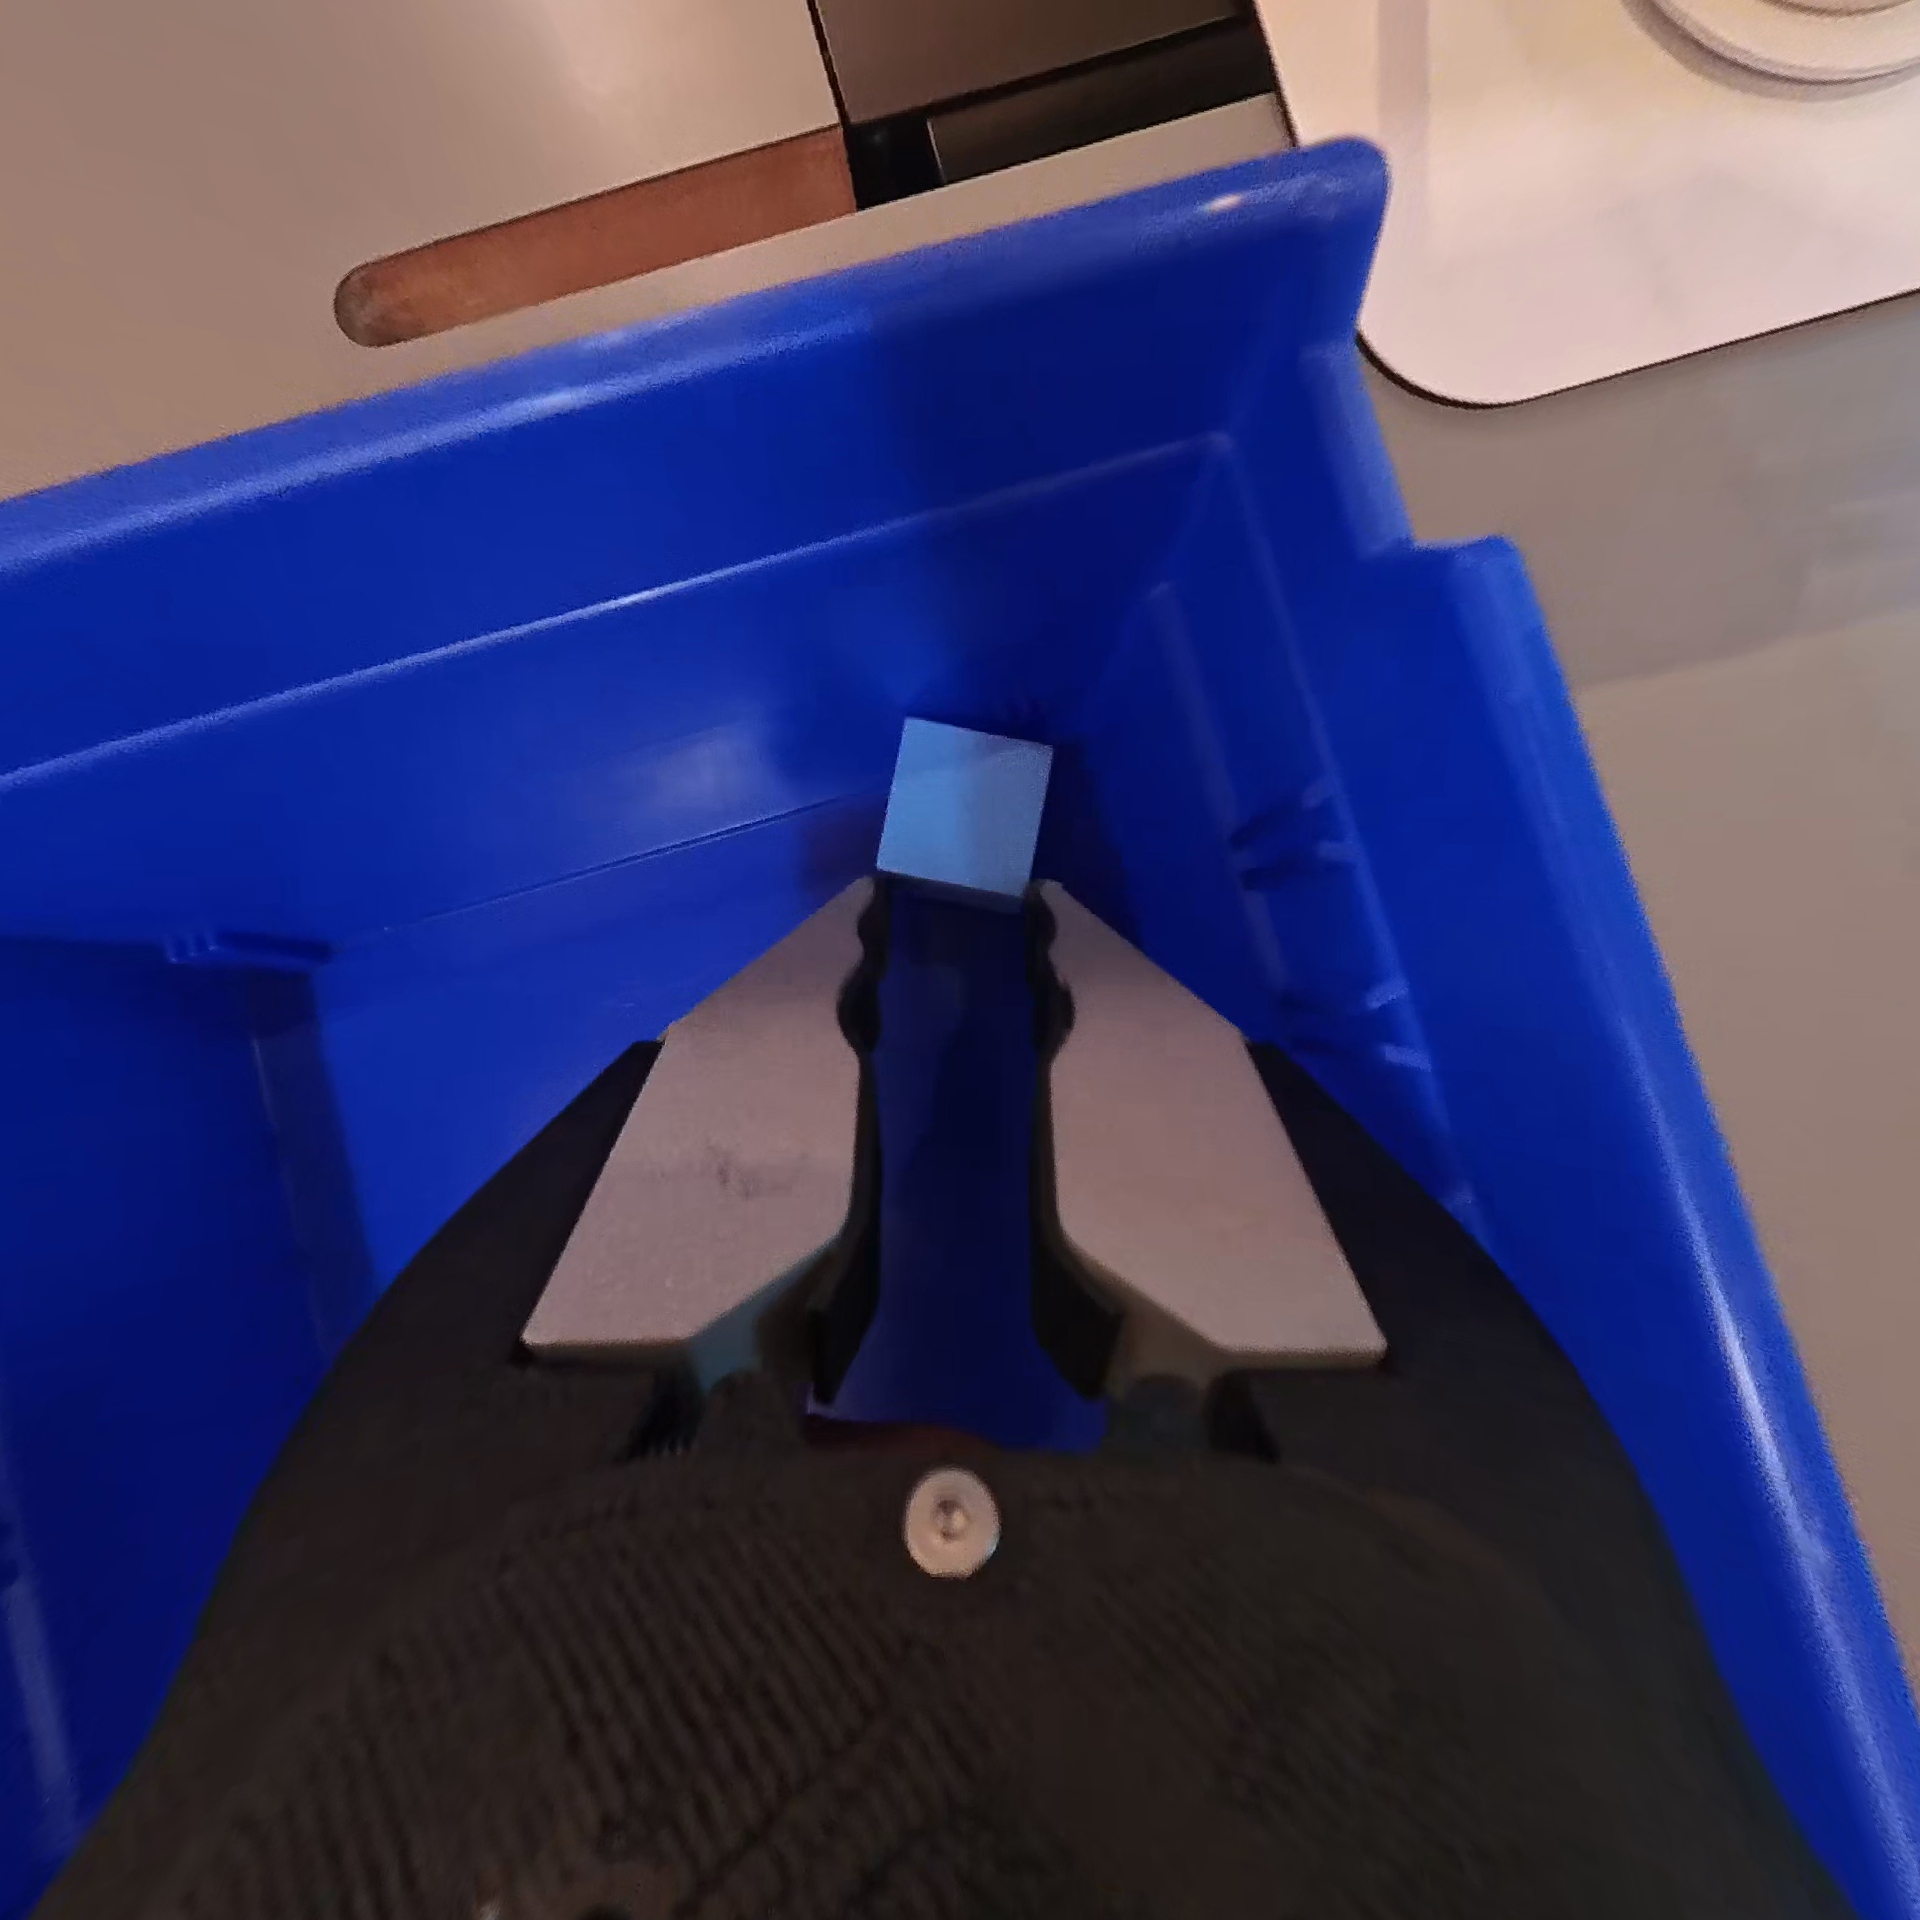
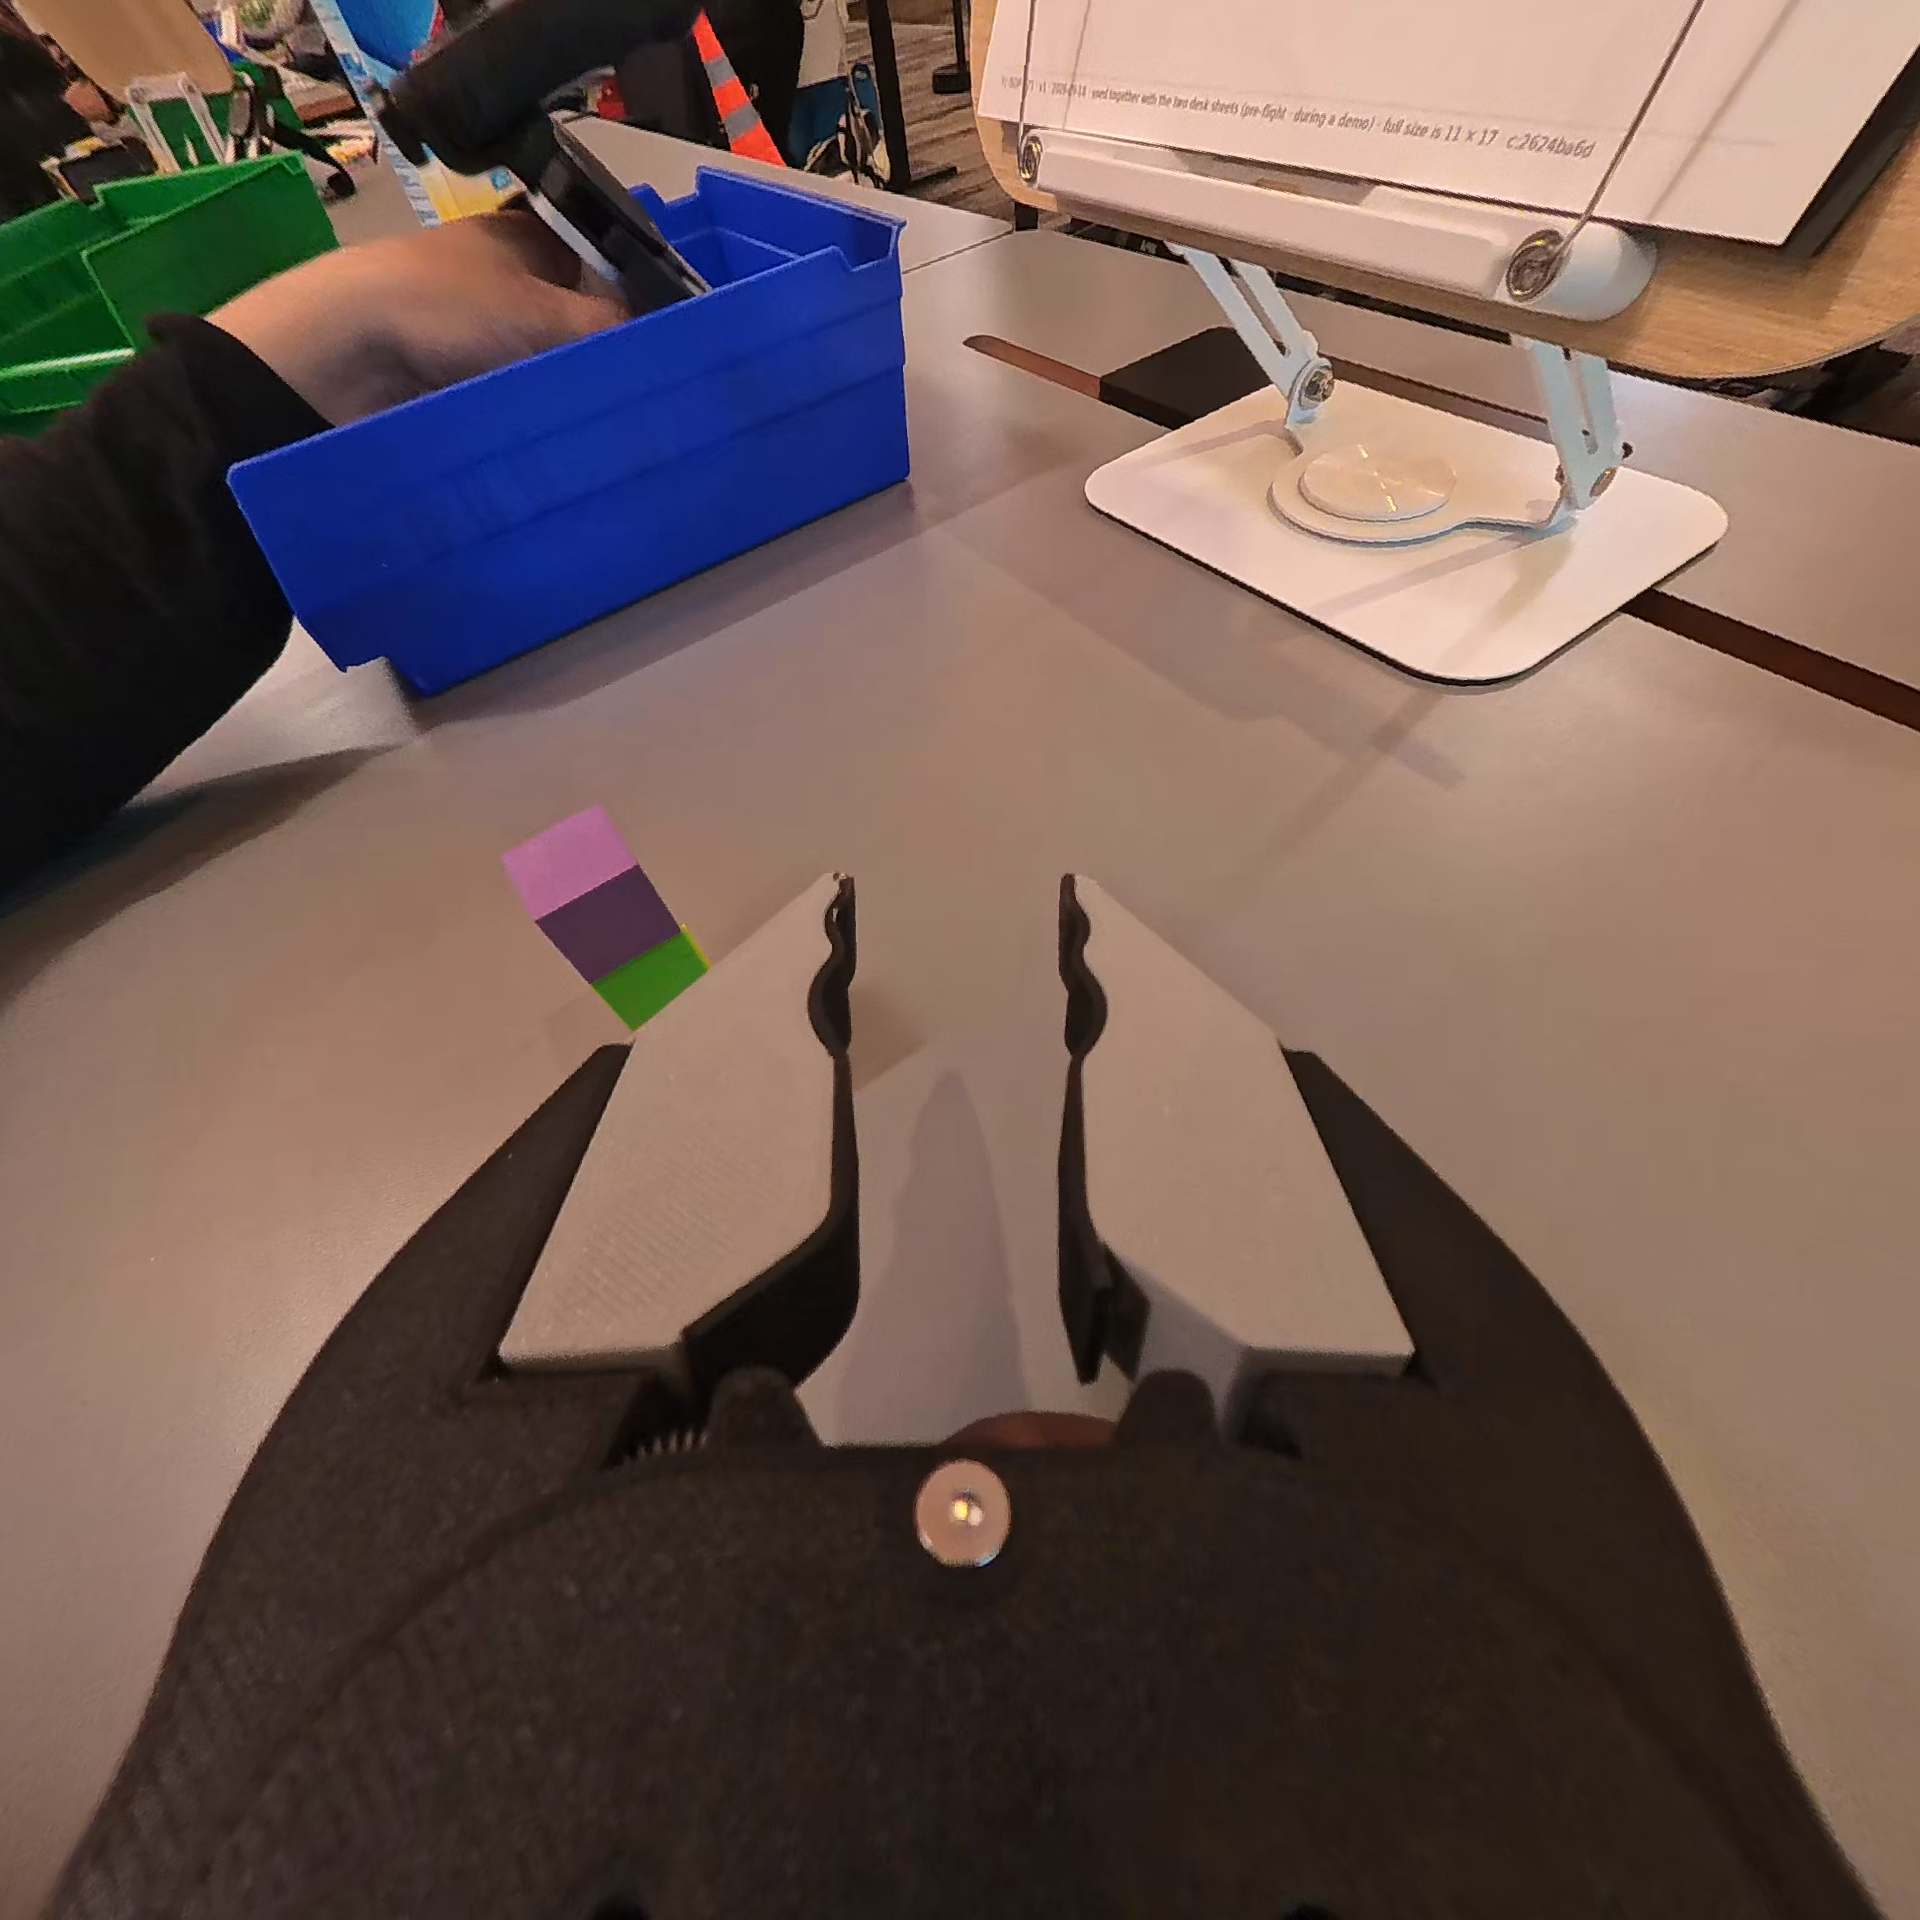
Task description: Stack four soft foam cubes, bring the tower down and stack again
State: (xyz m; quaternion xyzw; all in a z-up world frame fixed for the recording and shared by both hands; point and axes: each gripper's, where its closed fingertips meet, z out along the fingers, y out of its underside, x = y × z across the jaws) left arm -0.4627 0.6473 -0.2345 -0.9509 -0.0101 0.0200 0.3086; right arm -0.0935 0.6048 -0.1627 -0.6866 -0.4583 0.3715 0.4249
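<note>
Gripping, left tongs (image 1: 956, 894): closed on a light blue foam cube (image 1: 964, 816) at the very fingertips, one pad against each side of it; the tongs reach down inside the blue bin (image 1: 520, 582), near its far right corner.
Right tongs (image 2: 956, 894): jaws parted with only bare table between them, hovering low over the grey table (image 2: 1351, 935), on the near side of the blue bin and well apart from it.
Cube stack: pink cube (image 2: 569, 858) on top, dark purple cube (image 2: 611, 921) under it, green cube (image 2: 646, 985) at the bottom; stands on the table in front of the blue bin, just left of the right tongs' left finger, which hides part of the green cube.
Person's hand (image 2: 416, 301): over the near left rim of the blue bin, black sleeve (image 2: 125, 561) trailing left.
White stand (image 2: 1403, 520): to the right of the blue bin, on the same table, apart from it.
Green bins (image 2: 156, 260): behind and left of the blue bin.
</note>
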